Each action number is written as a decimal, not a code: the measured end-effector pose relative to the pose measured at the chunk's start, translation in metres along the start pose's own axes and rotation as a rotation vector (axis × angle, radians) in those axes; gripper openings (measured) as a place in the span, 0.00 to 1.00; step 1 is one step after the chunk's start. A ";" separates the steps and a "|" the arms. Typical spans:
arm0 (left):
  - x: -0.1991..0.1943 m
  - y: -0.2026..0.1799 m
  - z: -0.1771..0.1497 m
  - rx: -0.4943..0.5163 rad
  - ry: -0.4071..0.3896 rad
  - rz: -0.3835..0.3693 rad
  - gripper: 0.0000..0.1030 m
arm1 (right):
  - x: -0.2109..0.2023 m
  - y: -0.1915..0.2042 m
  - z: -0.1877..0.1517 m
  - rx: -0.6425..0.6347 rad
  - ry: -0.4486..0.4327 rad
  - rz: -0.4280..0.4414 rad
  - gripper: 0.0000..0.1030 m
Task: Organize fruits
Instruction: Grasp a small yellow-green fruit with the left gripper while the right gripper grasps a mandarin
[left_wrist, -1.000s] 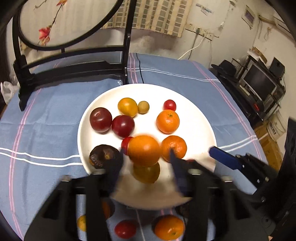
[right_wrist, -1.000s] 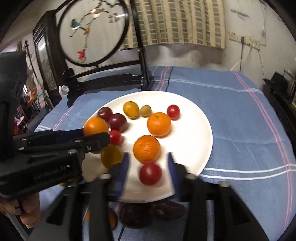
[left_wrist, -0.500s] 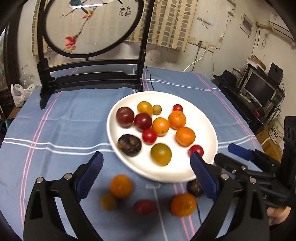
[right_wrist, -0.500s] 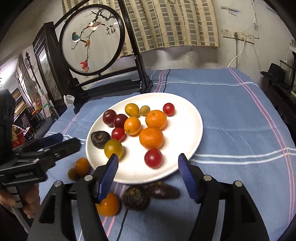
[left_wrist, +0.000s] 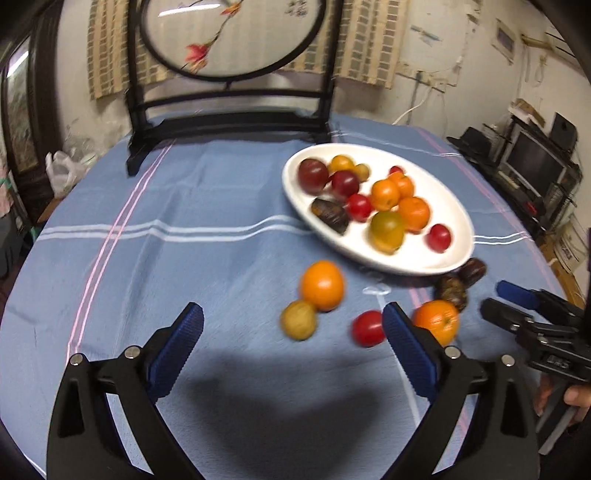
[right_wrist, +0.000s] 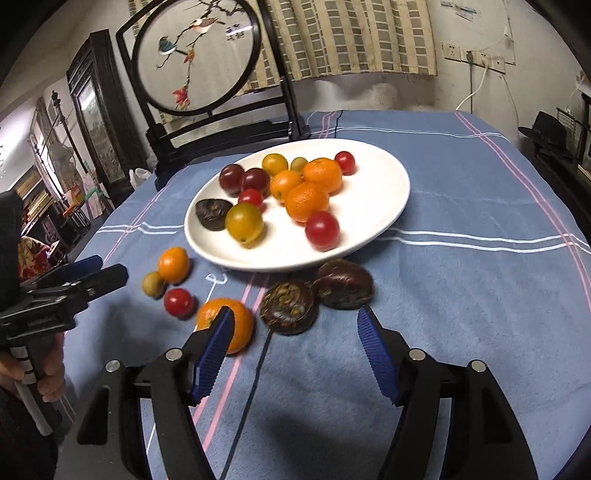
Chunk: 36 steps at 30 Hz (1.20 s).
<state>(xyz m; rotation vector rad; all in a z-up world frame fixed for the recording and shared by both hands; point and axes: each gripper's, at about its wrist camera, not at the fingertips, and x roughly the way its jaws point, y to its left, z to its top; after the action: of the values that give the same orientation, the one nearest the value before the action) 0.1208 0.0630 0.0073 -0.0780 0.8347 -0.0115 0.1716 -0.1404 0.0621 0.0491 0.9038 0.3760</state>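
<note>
Both tools have drawn back from the white plate (right_wrist: 384, 221), their jaws just opening, nothing between them. Left tool (left_wrist: 291, 332) gapes wide; right tool (right_wrist: 295, 332) stands half-spread. Loose fruit lies just ahead on the bench: the dark fruit (right_wrist: 289, 307) nearest the right tool.

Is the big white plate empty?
No, the white plate holds many fruits, such as an orange and a red tomato.
</note>
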 end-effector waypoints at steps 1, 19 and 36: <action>0.004 0.002 -0.004 0.003 0.001 0.017 0.92 | 0.000 0.002 -0.001 -0.006 -0.001 0.002 0.68; 0.041 0.000 -0.007 0.042 0.107 0.014 0.51 | 0.004 0.014 -0.006 -0.038 0.027 0.039 0.68; 0.020 -0.004 -0.009 0.034 0.069 -0.072 0.25 | 0.022 0.061 -0.014 -0.209 0.101 0.022 0.68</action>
<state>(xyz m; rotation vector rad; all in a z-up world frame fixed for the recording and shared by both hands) 0.1276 0.0575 -0.0128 -0.0765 0.8997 -0.0967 0.1544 -0.0774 0.0491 -0.1535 0.9600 0.4955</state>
